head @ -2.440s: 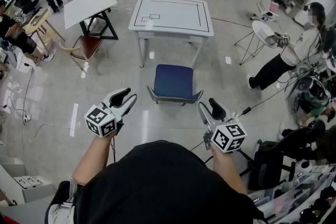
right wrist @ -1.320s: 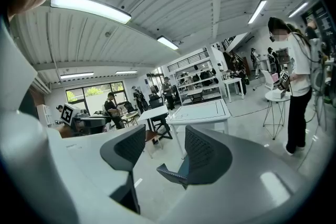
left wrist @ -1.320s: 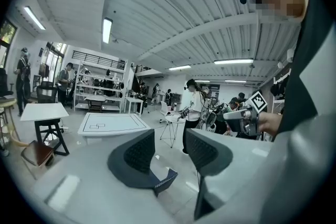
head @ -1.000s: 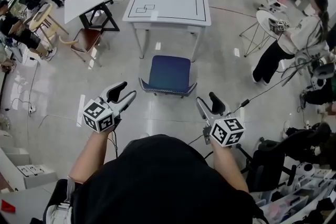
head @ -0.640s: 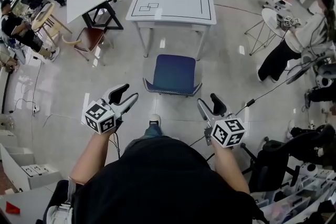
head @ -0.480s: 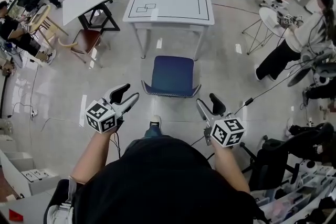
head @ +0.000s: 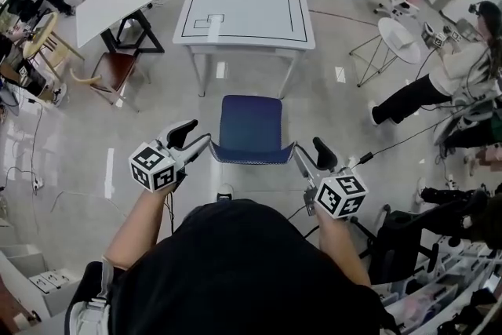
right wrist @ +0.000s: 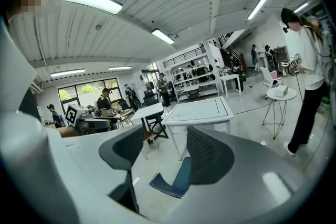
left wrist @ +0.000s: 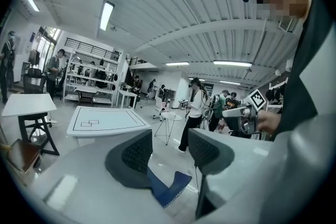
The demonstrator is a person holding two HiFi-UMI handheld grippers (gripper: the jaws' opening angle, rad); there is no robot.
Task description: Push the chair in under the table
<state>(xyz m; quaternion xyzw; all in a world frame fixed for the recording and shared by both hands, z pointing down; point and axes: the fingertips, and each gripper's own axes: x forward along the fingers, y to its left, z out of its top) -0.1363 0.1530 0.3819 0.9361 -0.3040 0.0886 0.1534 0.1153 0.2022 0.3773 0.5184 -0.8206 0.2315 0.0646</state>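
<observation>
glossy floor [head: 337,118]: one chair [head: 251,125]; left gripper [head: 196,134], right gripper [head: 309,150], jaws apart.

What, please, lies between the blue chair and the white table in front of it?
Only bare, shiny floor separates the blue chair from the white table; the head view shows nothing lying on that stretch.

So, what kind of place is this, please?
Likely a robotics lab or workshop: white work tables, cables across the floor, and storage shelving along the wall.
</observation>
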